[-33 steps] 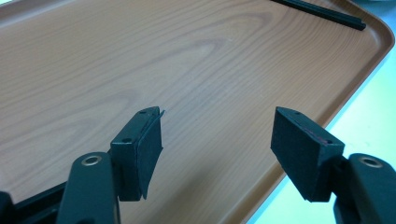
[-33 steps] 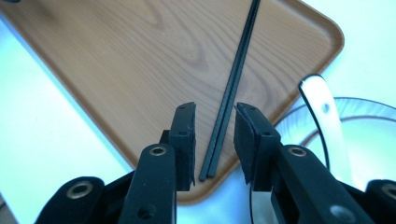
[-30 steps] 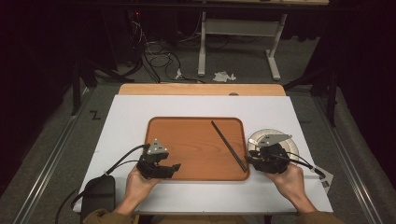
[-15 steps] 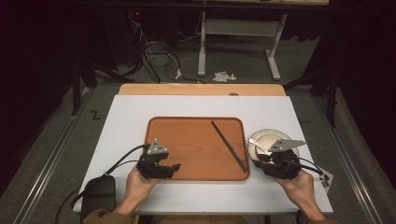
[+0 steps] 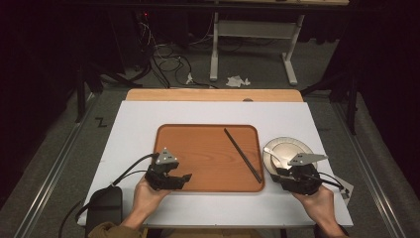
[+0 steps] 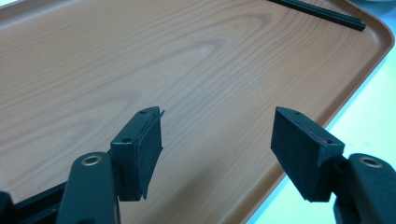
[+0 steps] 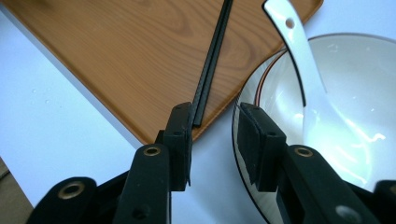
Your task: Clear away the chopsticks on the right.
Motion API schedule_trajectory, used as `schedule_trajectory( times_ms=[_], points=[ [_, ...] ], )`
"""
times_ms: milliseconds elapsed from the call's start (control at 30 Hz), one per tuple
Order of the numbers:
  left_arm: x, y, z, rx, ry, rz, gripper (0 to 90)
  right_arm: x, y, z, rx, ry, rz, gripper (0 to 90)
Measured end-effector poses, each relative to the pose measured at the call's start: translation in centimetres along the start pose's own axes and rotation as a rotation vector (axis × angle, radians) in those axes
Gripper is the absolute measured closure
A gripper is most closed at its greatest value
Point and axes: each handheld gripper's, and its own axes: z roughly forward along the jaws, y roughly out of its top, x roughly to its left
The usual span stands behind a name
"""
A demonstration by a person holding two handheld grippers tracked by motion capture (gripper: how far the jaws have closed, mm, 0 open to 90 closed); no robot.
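Left gripper: ours, the left gripper (image 5: 184, 177), hangs over the near left corner of the tray (image 5: 198, 144), jaws wide with nothing between them; it sits where it sat a second ago. In the left gripper view the bare wood of the tray lies under the pads (image 6: 149, 140).
Tray: it lies in the middle of the tabletop (image 5: 138, 119), long side toward us.
Chopsticks: the black chopsticks (image 5: 242, 154) lie slantwise along the tray's right edge, their near tips at the near right corner.
Right gripper: the right gripper (image 5: 283, 174) is at the near rim of the bowl (image 5: 292, 148), just off the tray's near right corner. Since a second ago we have drawn it a little toward us and to the right. Its jaws have just been opening; they now stand at a middling gap, and nothing is between them.
Bowl: it stands on the tabletop touching or almost touching the tray's right edge, with a white spoon (image 7: 308, 79) lying in it, handle pointing away.
Change: in the right gripper view the bowl's rim (image 7: 243, 154) runs beside one pad, unpinched.
Meaning: we judge that the right gripper is lining up for a grip; whether on the rim or the chopstick tips we cannot tell.
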Motion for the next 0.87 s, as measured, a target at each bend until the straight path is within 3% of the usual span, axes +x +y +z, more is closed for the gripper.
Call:
schedule_trajectory(
  times_ms=[433, 533, 867],
  points=[
    [0.0, 0.0, 0.0, -0.003, -0.002, 0.000, 33.6, 0.9, -0.5, 1.8, 0.014, 0.036, -0.012, 63.1],
    [-0.1, 0.0, 0.0, -0.010, -0.004, -0.007, 33.6, 1.2, -0.6, 2.6, 0.044, 0.031, -0.050, 62.6],
    [0.0, 0.1, 0.0, -0.008, -0.004, -0.004, 33.6, 1.5, -0.7, 3.3, 0.056, 0.035, -0.072, 60.5]
  ],
)
